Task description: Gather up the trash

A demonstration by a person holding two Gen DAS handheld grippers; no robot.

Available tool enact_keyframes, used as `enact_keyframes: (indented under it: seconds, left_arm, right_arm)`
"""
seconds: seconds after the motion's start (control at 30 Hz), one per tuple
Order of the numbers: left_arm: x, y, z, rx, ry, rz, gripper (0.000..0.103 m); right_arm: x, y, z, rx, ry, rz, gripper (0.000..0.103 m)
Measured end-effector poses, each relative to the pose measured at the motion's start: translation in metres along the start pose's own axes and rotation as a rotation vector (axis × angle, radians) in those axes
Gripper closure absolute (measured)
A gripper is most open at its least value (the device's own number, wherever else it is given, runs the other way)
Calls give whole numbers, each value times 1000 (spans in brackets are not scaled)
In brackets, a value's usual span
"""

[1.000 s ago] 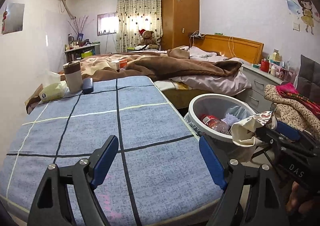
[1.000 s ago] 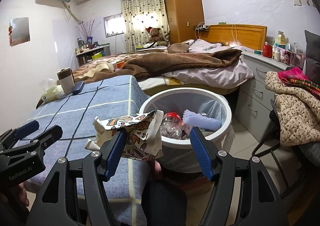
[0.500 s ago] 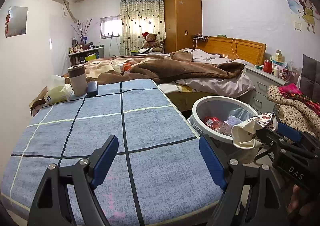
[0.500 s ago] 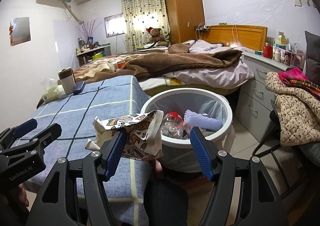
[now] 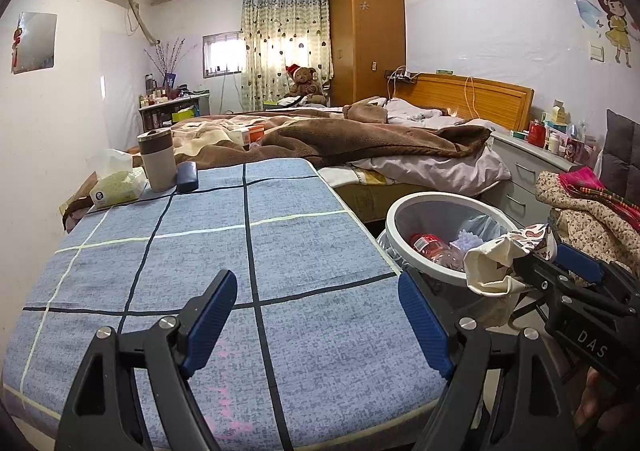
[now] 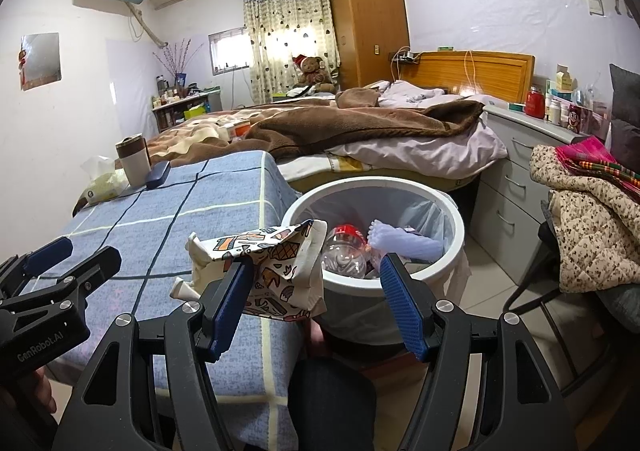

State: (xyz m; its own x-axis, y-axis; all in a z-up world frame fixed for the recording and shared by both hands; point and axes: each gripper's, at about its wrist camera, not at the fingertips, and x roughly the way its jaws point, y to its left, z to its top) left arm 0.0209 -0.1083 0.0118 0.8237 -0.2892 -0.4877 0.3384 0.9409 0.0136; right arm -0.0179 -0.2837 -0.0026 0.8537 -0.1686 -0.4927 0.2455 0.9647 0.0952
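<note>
Blue checked tablecloth (image 5: 248,251), cluttered bedroom, white bin (image 6: 448,251)

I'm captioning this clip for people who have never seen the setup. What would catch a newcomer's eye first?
Probably the crumpled cartoon-printed paper bag hanging at the right gripper, against its left finger, just short of the round white trash bin beside the table. Inside the bin lie a clear plastic bottle with a red cap and a pale purple foot-shaped thing. The left gripper stands open and empty over the blue checked tablecloth.
</note>
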Motion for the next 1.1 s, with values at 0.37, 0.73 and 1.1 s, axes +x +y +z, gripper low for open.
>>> enact_keyframes:
  seconds: [0.37,0.73,1.1]
  left_arm:
    - [0,1,0,-3,1,6,19]
    - [-1,1,1,-1,-2,8,19]
    - [-2,2,2,-1,2,5,19]
  right_arm:
    - [0,0,1,-2,-1,1,36]
    - [-1,-1,2,-2,-1,1,36]
    - [-1,0,2,-5,-2,1,36]
